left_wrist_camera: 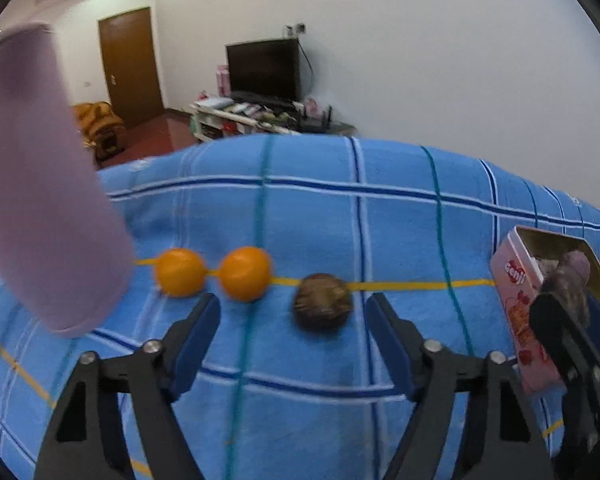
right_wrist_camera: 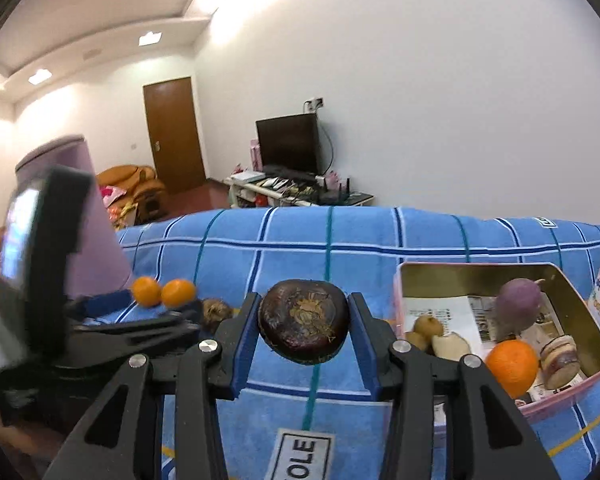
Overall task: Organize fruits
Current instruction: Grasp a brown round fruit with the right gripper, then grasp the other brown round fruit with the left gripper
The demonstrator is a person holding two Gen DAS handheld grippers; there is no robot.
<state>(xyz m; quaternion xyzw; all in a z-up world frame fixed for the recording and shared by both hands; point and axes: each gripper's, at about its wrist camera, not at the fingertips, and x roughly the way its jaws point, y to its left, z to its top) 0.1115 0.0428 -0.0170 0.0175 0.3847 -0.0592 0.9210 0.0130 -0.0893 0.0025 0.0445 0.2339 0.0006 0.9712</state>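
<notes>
- Blue-padded right claw [right_wrist_camera: 303,330] pinches a dark brown, scuffed round fruit [right_wrist_camera: 303,322] between its pads, holding it clear above the blue checked towel [right_wrist_camera: 260,248] that covers the tabletop.
- Just to the right lies the open pink tin [right_wrist_camera: 571,292], already holding an orange [right_wrist_camera: 511,366], a purple fruit [right_wrist_camera: 517,306], small brownish fruits and sliced pieces; judged from this, the step in hand is carrying the dark fruit to the tin.
- Left claw [left_wrist_camera: 292,320] stands spread with nothing between its pads, poised over a second brown fruit [left_wrist_camera: 321,301] lying on the towel's yellow stripe.
- Beyond it, two small oranges [left_wrist_camera: 212,272] sit side by side, touching, near a lilac cylinder [left_wrist_camera: 40,184].
- Next move, by this reading: the right claw swings over the tin's rim and lets go low, into a free corner, while the left claw lowers around the brown fruit and closes.
</notes>
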